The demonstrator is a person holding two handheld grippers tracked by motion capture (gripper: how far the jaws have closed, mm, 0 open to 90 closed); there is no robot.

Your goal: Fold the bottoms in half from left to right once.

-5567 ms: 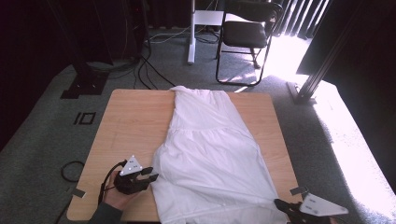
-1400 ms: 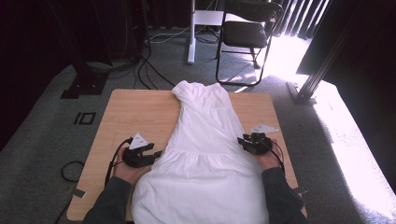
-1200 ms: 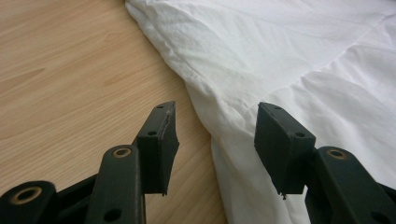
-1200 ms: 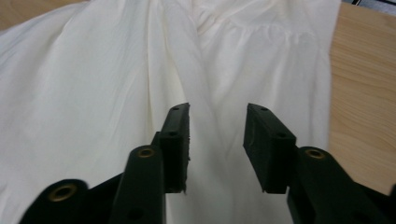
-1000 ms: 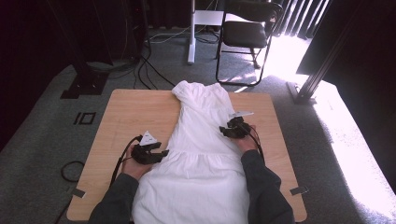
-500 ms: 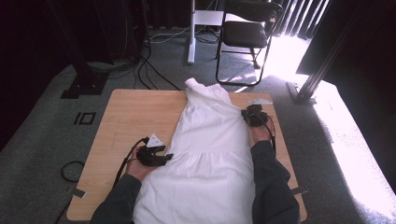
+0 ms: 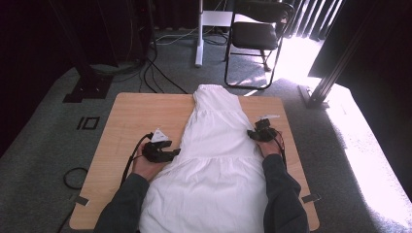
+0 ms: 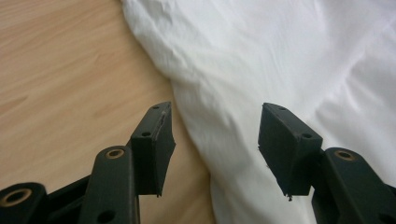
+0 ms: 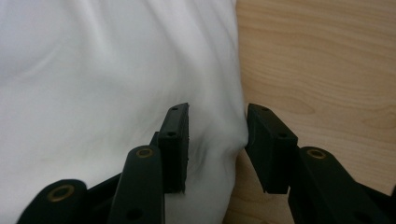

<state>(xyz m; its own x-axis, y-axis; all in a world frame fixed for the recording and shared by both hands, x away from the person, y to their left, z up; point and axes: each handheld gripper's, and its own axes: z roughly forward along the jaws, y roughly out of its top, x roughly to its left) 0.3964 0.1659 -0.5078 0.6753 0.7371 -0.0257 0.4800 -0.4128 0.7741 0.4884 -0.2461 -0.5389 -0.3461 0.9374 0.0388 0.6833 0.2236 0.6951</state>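
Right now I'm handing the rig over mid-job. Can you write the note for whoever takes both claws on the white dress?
Left claw: open, jaws straddling the dress's left edge, not gripping.
Right claw: jaws have just been opening; the dress's right edge lies between them, not clamped.
White dress: spread lengthwise down the wooden table, narrow top at the far edge, skirt toward the person.
Done: dress laid out roughly flat.
Left: no fold made yet. The next step is probably to grip both side edges, then smooth or fold.

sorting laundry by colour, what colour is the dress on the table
Plain white, no pattern; the dress shows best in the high view.
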